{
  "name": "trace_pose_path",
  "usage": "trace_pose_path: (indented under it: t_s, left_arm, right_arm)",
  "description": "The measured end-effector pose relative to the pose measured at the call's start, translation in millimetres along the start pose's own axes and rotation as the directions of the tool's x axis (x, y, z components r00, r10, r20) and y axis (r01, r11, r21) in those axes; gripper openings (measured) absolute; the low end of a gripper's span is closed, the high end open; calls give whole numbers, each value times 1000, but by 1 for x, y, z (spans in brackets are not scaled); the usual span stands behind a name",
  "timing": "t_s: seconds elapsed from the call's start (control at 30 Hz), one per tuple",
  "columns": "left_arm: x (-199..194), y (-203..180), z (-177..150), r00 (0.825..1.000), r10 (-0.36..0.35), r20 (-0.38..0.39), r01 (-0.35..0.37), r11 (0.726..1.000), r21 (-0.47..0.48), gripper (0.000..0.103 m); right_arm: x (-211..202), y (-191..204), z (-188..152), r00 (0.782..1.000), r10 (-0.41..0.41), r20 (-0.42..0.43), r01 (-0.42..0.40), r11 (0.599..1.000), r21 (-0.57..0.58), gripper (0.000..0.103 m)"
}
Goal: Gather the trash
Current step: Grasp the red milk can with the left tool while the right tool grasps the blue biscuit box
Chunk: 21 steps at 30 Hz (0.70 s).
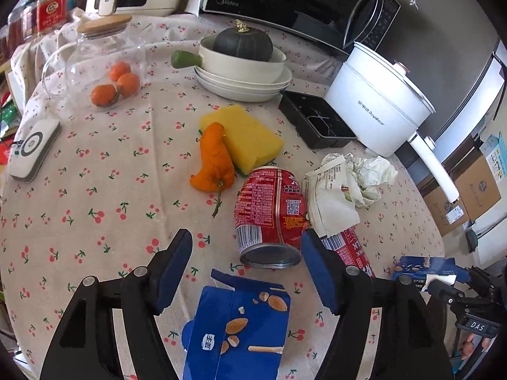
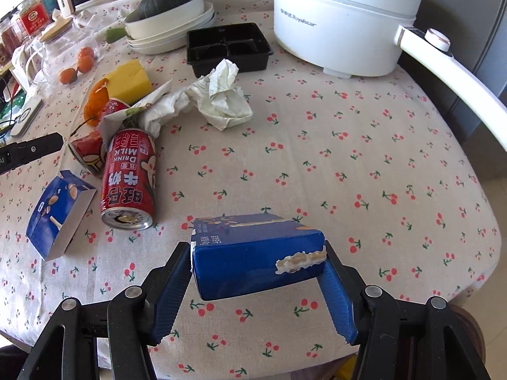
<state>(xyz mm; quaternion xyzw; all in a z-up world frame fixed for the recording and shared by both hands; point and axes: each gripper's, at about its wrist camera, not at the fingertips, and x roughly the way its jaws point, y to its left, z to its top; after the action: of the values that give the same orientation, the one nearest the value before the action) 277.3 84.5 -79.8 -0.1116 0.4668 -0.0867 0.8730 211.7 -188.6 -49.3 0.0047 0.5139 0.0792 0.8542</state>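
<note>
My right gripper [image 2: 256, 247] is shut on a blue carton [image 2: 256, 253], with a pad pressed to each side, and holds it just above the cherry-print tablecloth [image 2: 348, 158]. A second blue carton [image 1: 237, 326] lies flat on the cloth below the gap of my left gripper [image 1: 247, 237], which is open and touches nothing. Just ahead of its fingertips lies a red can [image 1: 269, 215] on its side. Another red milk can [image 2: 130, 183] lies beside it, next to a white wrapper [image 2: 152, 110] and crumpled paper [image 2: 221, 98].
A white electric pot [image 2: 342, 22] with a long handle stands at the back right, with a black plastic tray [image 2: 228, 47] beside it. An orange pepper [image 1: 215, 158], a yellow sponge [image 1: 250, 136], stacked bowls holding a squash [image 1: 244, 63] and a glass jar [image 1: 104, 63] fill the back. The table's edge curves at right.
</note>
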Motion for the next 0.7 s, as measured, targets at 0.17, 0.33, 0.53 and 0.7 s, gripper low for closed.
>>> trace_pose_path:
  t_s: [0.17, 0.33, 0.53, 0.7]
  left_arm:
    - [29, -11, 7, 999, -36, -38, 35, 999, -22, 74]
    - [58, -20, 3, 995, 2, -98, -4, 1000, -19, 69]
    - [50, -19, 3, 997, 16, -77, -17, 1000, -15, 63]
    - [24, -13, -1, 998, -2, -56, 0, 999, -35, 62]
  right_arm:
    - [10, -17, 2, 999, 38, -24, -36, 997, 62, 67]
    - [21, -20, 1, 997, 53, -51, -49, 996, 71, 67]
    - [17, -25, -2, 997, 56, -46, -53, 997, 62, 66]
    - [0, -33, -5, 999, 53, -12, -52, 996, 74, 66]
